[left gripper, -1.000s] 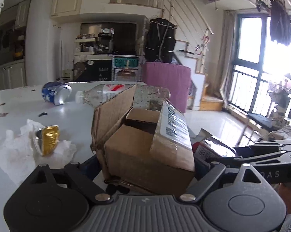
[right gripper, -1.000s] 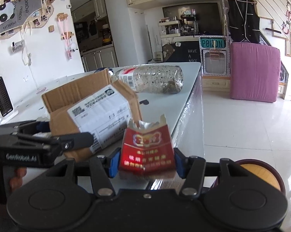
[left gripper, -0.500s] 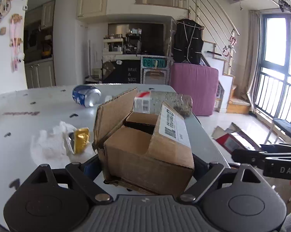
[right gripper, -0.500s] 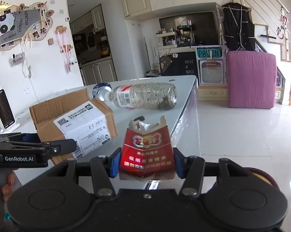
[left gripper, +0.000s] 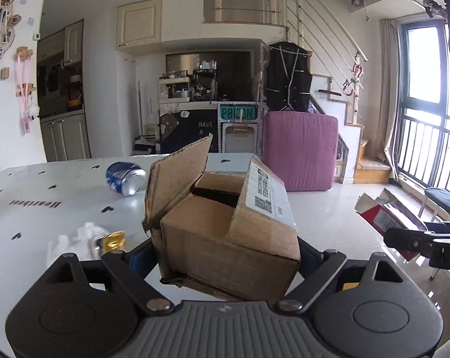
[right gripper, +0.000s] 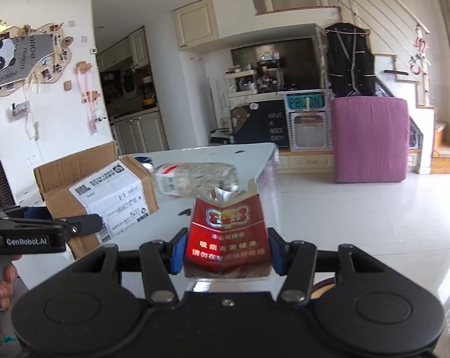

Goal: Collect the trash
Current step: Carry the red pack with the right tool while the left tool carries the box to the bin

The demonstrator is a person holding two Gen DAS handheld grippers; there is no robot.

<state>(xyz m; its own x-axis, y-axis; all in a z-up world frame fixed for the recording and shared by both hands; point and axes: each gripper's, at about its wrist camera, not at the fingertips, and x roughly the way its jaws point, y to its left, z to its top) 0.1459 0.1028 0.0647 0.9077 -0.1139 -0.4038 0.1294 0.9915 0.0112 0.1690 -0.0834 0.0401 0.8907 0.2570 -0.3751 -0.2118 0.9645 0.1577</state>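
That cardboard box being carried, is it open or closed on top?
Open. The cardboard box has one flap standing up on its left side and a dark gap showing between its top flaps. What is inside cannot be seen.

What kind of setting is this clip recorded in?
Most likely a lived-in loft flat: a kitchen nook with cream cabinets, a railed staircase up to a mezzanine, and a white dining table.

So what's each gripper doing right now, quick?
Left gripper: closed on the cardboard box.
Right gripper: closed on the red cigarette pack.
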